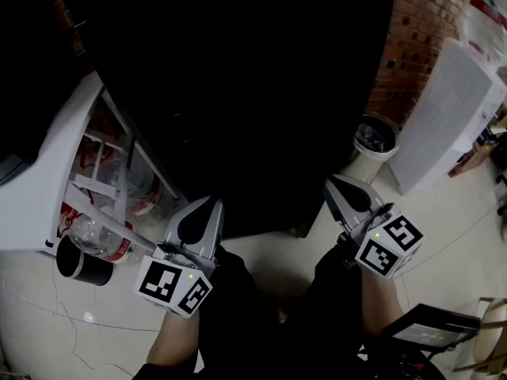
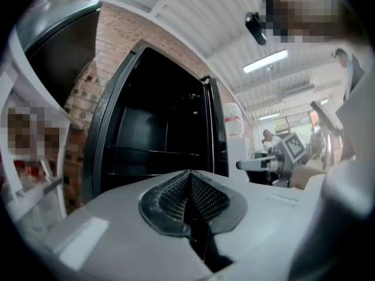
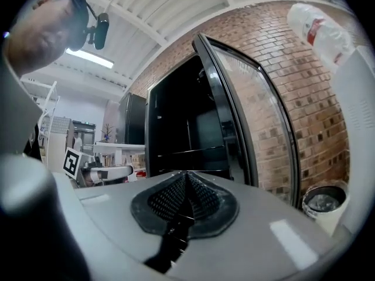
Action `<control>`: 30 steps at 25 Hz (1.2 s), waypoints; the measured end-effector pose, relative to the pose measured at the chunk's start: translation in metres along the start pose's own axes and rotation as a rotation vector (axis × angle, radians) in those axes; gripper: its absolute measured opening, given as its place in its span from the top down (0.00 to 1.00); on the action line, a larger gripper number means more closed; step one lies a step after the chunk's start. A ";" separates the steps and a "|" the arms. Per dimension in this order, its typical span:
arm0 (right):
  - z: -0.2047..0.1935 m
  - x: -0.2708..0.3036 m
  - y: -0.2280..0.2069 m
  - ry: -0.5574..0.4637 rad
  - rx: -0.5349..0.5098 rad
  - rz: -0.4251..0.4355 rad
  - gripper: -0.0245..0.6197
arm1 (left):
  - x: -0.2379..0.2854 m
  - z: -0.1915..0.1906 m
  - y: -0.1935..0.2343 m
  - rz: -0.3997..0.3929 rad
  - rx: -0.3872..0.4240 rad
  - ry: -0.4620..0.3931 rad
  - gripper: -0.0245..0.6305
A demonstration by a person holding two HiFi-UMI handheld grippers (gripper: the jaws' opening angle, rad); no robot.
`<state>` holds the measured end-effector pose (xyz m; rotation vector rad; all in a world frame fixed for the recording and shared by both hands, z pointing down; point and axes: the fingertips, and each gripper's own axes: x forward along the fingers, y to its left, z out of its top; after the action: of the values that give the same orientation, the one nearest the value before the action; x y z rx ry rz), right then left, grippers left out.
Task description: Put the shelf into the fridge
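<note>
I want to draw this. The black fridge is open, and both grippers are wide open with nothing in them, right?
No. The fridge is open, but the left gripper and right gripper are shut, empty; each gripper view shows its jaws together.

Red brick wall [image 1: 412,38] at back. Pale glossy floor [image 1: 47,323]. Round lined bin [image 1: 366,165] stands by the wall, white ribbed panel [image 1: 447,117] just beside it. White corrugated ceiling [image 2: 193,16], strip light [image 2: 266,60] on.

One fridge [image 1: 238,93], one bin [image 1: 372,145], two grippers [image 1: 207,204] [image 1: 333,182]
</note>
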<state>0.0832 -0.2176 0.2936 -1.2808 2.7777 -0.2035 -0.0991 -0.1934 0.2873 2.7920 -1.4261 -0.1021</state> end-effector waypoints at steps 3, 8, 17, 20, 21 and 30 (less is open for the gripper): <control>0.003 -0.002 0.004 -0.008 -0.006 -0.008 0.95 | -0.002 0.007 -0.002 -0.019 -0.058 -0.027 0.96; 0.008 -0.006 0.005 -0.010 -0.012 -0.017 0.95 | -0.004 0.011 0.006 0.047 -0.030 -0.075 0.96; 0.010 -0.008 0.011 -0.002 -0.010 -0.003 0.95 | -0.003 0.006 0.003 0.042 -0.028 -0.021 0.96; 0.014 -0.009 0.013 -0.012 -0.012 0.001 0.95 | -0.005 0.004 0.006 0.069 -0.019 -0.001 0.96; 0.015 -0.009 0.014 -0.015 -0.010 0.002 0.95 | -0.006 0.004 0.007 0.070 -0.019 -0.002 0.96; 0.017 -0.008 0.016 -0.017 -0.001 0.012 0.95 | -0.008 0.017 -0.001 0.010 -0.059 -0.051 0.96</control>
<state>0.0791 -0.2028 0.2746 -1.2601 2.7708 -0.1888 -0.1043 -0.1858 0.2712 2.7542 -1.4228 -0.2130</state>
